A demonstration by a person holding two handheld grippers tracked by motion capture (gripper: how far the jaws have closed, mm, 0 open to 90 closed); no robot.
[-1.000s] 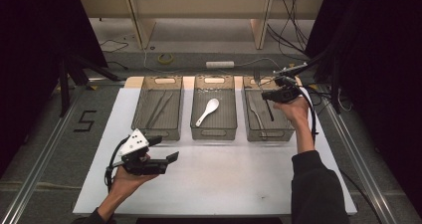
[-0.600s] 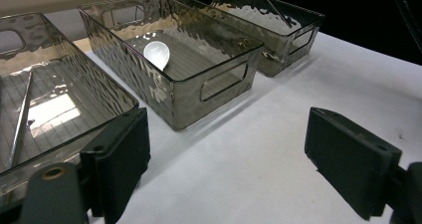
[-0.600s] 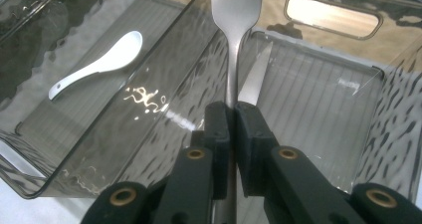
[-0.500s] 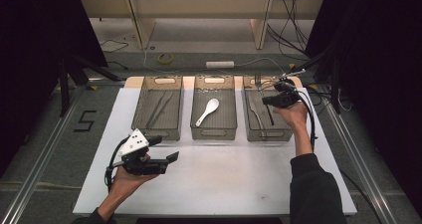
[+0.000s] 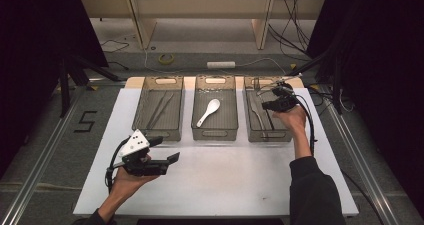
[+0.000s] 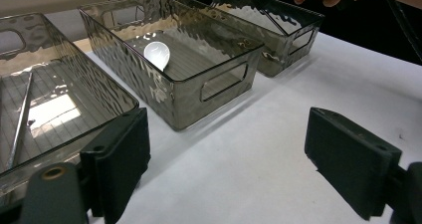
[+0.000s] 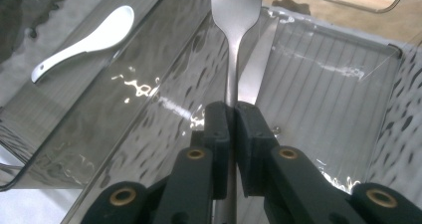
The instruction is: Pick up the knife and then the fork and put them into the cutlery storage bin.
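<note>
1. Fork: a metal utensil with a flat broad end, clamped by its narrow handle between the pads of the right gripper. It hangs over the rightmost bin, with its broad end pointing into the bin. The tines cannot be made out in the right gripper view.

2. Right gripper: jaws are closed tight on the fork handle, pads pressed against both sides of it. In the high view the right gripper sits above the far half of the rightmost bin, held by the right hand.

3. Rightmost bin: smoked, see-through plastic with a ribbed floor. A second flat metal piece lies on that floor just beneath the held fork; what it is cannot be told.

4. Middle bin: holds one white spoon, lying diagonally on the floor. The white spoon also appears at the left of the right gripper view.

5. Left bin: contains thin, long metal items lying lengthwise.

6. Left gripper: jaws stand wide apart with nothing between them. It hovers over the near left part of the counter, well apart from the bins, held in the left hand.

7. Counter: white surface, with the three bins side by side along its far edge.
</note>
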